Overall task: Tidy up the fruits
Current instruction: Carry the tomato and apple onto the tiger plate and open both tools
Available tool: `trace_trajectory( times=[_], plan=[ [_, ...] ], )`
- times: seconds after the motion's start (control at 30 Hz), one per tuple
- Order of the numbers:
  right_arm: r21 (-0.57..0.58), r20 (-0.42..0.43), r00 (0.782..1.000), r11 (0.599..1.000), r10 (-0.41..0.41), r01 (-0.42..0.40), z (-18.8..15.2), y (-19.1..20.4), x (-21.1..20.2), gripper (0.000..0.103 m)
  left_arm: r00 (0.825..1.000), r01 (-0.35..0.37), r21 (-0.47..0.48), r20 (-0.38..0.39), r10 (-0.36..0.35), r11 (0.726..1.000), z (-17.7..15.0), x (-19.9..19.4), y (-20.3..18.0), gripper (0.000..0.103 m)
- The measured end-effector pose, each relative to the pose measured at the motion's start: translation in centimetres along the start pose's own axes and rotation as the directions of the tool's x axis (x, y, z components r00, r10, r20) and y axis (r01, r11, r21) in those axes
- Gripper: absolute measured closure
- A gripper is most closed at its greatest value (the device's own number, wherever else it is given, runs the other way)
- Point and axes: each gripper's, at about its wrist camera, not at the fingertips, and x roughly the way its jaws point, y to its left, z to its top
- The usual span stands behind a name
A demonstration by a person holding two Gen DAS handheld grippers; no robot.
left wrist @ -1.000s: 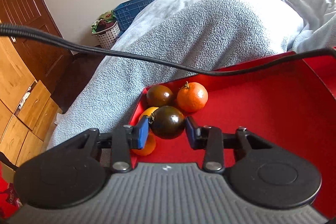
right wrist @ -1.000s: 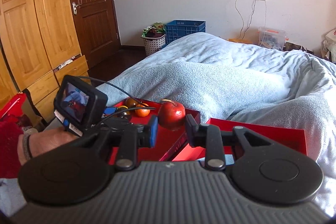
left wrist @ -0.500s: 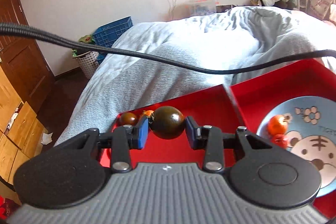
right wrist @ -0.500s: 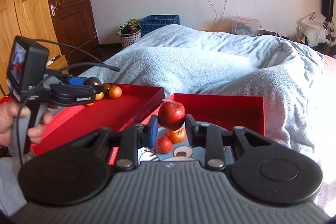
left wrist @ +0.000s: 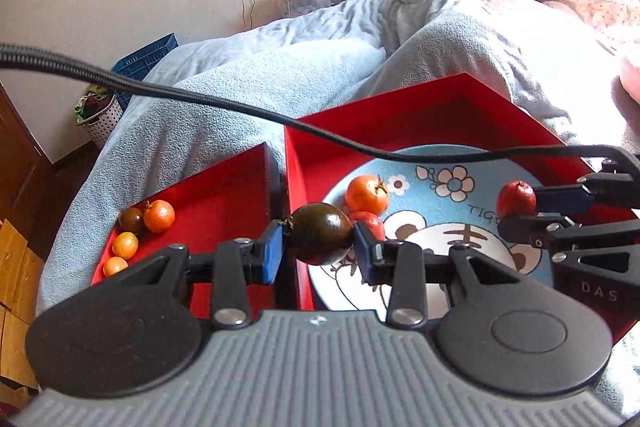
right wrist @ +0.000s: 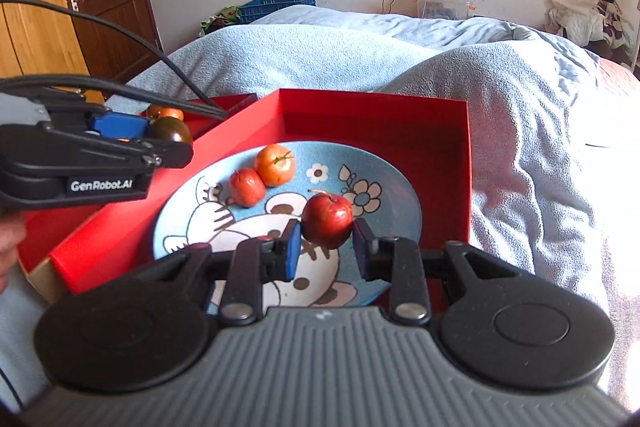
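Note:
My left gripper [left wrist: 319, 247] is shut on a dark brown-green tomato [left wrist: 320, 233], held above the gap between two red trays. My right gripper [right wrist: 324, 246] is shut on a small red apple [right wrist: 327, 215], held over a blue cartoon plate [right wrist: 384, 203] in the right red tray [right wrist: 464, 155]. The plate [left wrist: 440, 195] holds an orange tomato [left wrist: 366, 193] and a small red fruit [left wrist: 370, 221]. The left red tray [left wrist: 224, 195] holds a dark tomato [left wrist: 130, 219], an orange fruit [left wrist: 159, 215] and two small yellow-orange fruits [left wrist: 125, 245]. The left gripper shows in the right wrist view [right wrist: 160, 131], the right gripper in the left wrist view [left wrist: 516, 201].
Both trays lie on a bed with a rumpled light-blue blanket [right wrist: 520, 107]. A black cable [left wrist: 200, 99] crosses the left wrist view. A blue crate [left wrist: 148, 57], a laundry basket [left wrist: 98, 115] and wooden wardrobes [right wrist: 32, 7] stand beyond the bed.
Both grippers have moved right with their fruits. The left gripper left the left tray for the gap beside the plate; the right gripper now hangs over the plate.

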Motion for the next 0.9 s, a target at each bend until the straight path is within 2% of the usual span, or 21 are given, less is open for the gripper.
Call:
trace_trajectory(
  times=[0.17, 0.23, 0.4, 0.53, 0.6, 0.67, 0.77, 0.83, 0.9],
  plan=[
    [0.033, -0.015, 1.000, 0.999, -0.027, 0.028, -1.1, -2.0, 0.0, 0.072, 0.999, 0.041, 0.032, 0.010, -0.041, 0.999, 0.5, 0.5, -2.8, 0.060],
    [0.043, -0.009, 1.000, 0.999, -0.013, 0.013, -1.2, -2.6, 0.0, 0.072, 0.998, 0.059, 0.040, 0.007, -0.060, 0.997, 0.5, 0.7, -4.0, 0.060],
    [0.007, -0.015, 1.000, 1.000, -0.008, 0.008, -0.9, -3.0, 0.3, 0.072, 0.997, 0.067, 0.071, 0.030, -0.069, 0.995, 0.0, 1.2, -6.3, 0.060],
    [-0.054, -0.028, 0.999, 0.998, -0.015, 0.014, -0.8, -3.8, 0.3, 0.072, 0.996, 0.068, 0.056, 0.057, -0.071, 0.996, 0.4, 1.8, -7.5, 0.060],
    [-0.098, -0.019, 0.997, 0.992, -0.076, 0.074, -0.5, -4.6, 0.5, 0.073, 0.995, 0.075, 0.039, 0.060, -0.077, 0.996, 0.8, 2.4, -8.5, 0.060],
    [-0.082, -0.026, 0.999, 0.996, -0.026, 0.023, 0.0, -5.3, 0.1, 0.072, 0.994, 0.093, 0.047, 0.048, -0.095, 0.995, 0.8, 2.7, -9.2, 0.060],
    [-0.135, -0.025, 0.999, 0.991, -0.022, 0.018, 0.5, -3.6, -0.8, 0.071, 0.996, 0.068, 0.088, 0.056, -0.073, 0.994, 0.1, 2.4, -9.2, 0.059],
    [-0.137, -0.028, 1.000, 0.990, -0.011, 0.007, 0.7, -2.8, -1.0, 0.071, 0.996, 0.086, 0.066, 0.020, -0.088, 0.994, 0.1, 2.5, -8.1, 0.059],
    [-0.131, -0.044, 0.999, 0.991, 0.013, -0.018, 0.9, -2.1, -0.9, 0.071, 0.997, 0.072, 0.058, 0.016, -0.073, 0.996, 0.0, 2.3, -6.8, 0.059]
  ],
)
